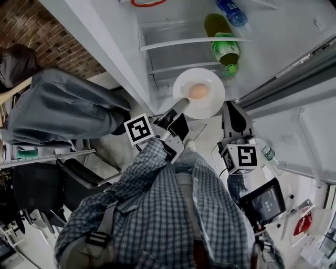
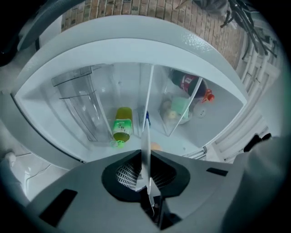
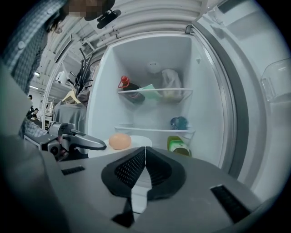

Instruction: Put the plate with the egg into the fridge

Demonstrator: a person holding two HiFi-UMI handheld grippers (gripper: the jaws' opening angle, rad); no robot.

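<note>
Fridge (image 1: 178, 52) stands open ahead of the person (image 1: 173, 210), shelves lit; a green bottle (image 1: 226, 48) lies on its side on a lower shelf, a blue bottle (image 1: 231, 11) further in. Plate (image 1: 212, 107) is in the air at the fridge mouth, not yet on any shelf, roughly level in the head view. Left tongs (image 1: 182, 103) are clamped on the plate's near-left rim; the left gripper view shows the rim edge-on as a thin white sheet pinched between the jaws. Right tongs (image 1: 230, 107) sit just beside the plate's right rim with jaws together and nothing seen between them; whether they touch or prop the plate cannot be told. Egg (image 1: 198, 91) lies loose near the plate's middle. Judged risks: the whole load hangs from one pinch at the rim, so the plate may pivot or slip in the left tongs if the wrist rolls or the far edge catches a shelf lip. Any tilt would likely send the egg rolling, since the shallow plate offers little to stop it. The green bottle takes up part of the shelf nearest the plate; a plate pushed in there could knock it or end up resting crooked against it. The closed right tongs could also nudge the rim and jolt the egg.
</note>
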